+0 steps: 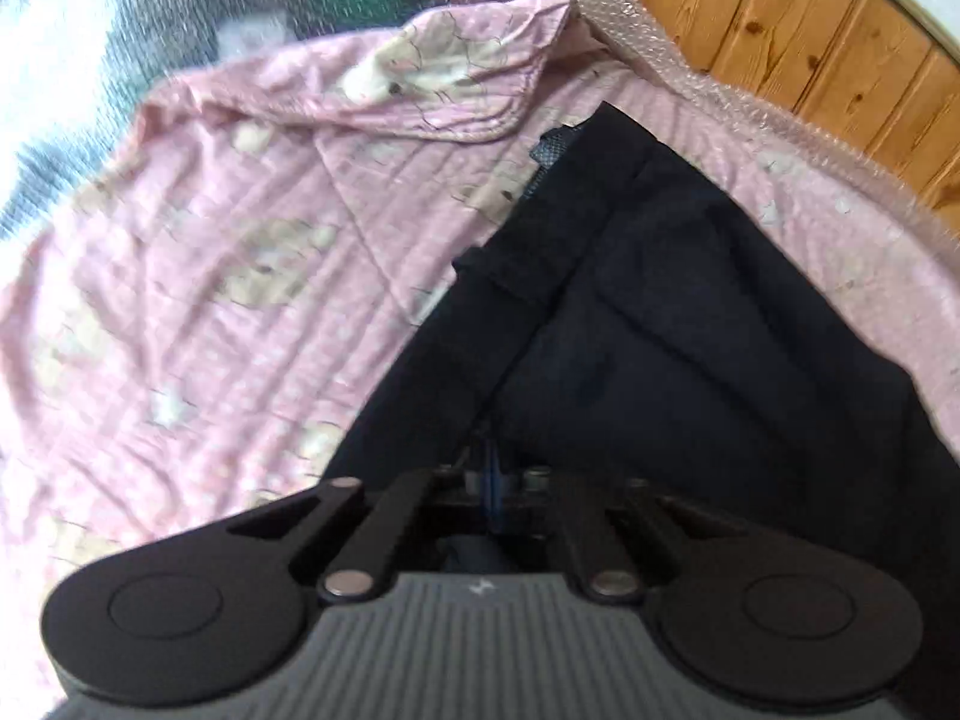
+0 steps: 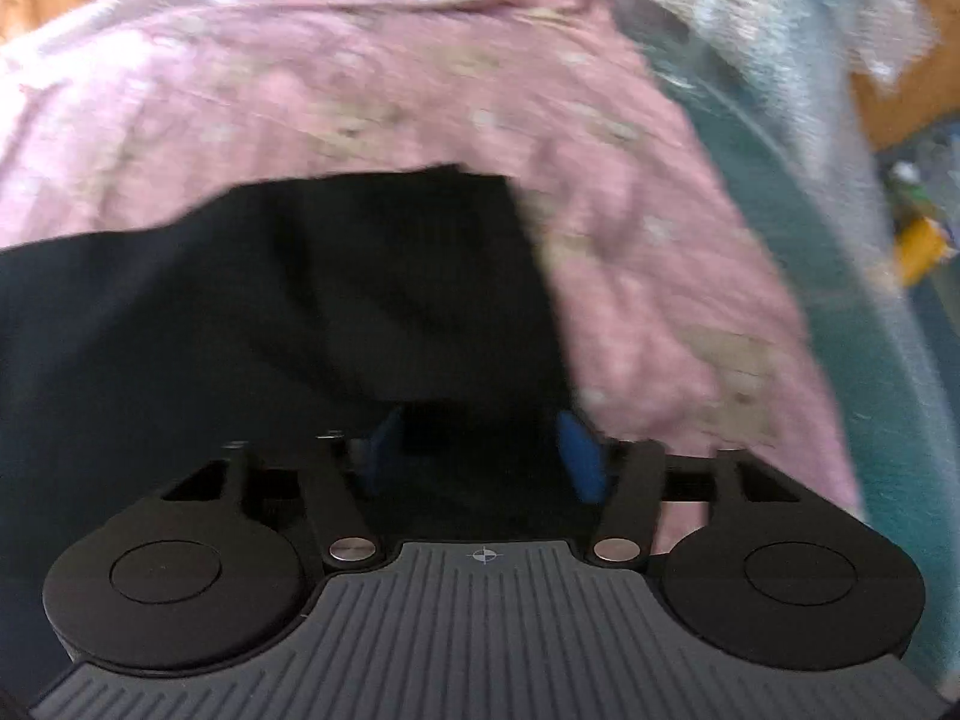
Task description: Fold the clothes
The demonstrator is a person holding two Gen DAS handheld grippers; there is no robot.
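Observation:
A black garment (image 1: pixel 672 324) lies on a pink patterned sheet (image 1: pixel 198 312), running from my left gripper (image 1: pixel 492 474) up toward the far right, with a grey mesh lining showing at its far end. The left gripper's blue pads are pressed together on the garment's near edge. In the right wrist view the same black garment (image 2: pixel 288 312) covers the lower left. My right gripper (image 2: pixel 486 450) is over its edge, with blue pads (image 2: pixel 579 456) wide apart and black cloth between them.
The pink sheet (image 2: pixel 420 90) has a folded-over corner (image 1: pixel 456 78) at the back. Bubble wrap (image 1: pixel 690 60) borders it, with wooden panelling (image 1: pixel 810 18) behind. A teal surface (image 2: pixel 792 276) and cluttered floor lie to the right.

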